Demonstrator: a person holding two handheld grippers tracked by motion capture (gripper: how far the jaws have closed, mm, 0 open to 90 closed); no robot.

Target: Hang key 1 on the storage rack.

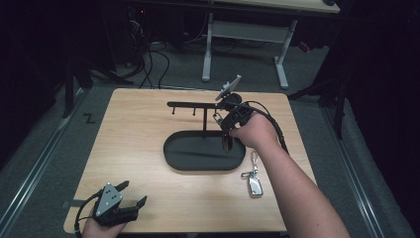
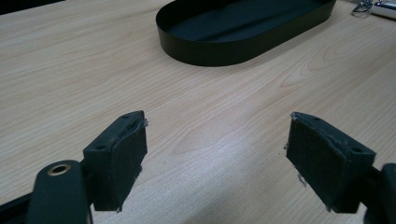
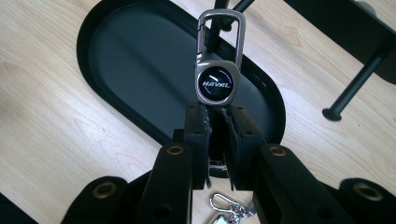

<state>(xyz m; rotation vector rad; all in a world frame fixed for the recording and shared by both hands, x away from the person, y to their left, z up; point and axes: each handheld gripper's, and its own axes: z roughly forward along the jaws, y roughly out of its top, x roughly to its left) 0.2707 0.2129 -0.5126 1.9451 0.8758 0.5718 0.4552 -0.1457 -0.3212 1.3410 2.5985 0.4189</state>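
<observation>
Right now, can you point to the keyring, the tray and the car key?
keyring (image 3: 217, 83), right gripper view, on its round badge.
tray (image 1: 204, 151), high view, on its bare floor.
car key (image 1: 255, 186), high view, on its silver body.

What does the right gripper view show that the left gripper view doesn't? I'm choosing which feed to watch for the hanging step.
Right gripper view alone: the right gripper shut on a Haval keychain, its carabiner raised near the rack's pegs. Left gripper view alone: the left gripper open over bare table, holding nothing. Both: the black oval tray and the wooden tabletop.
</observation>
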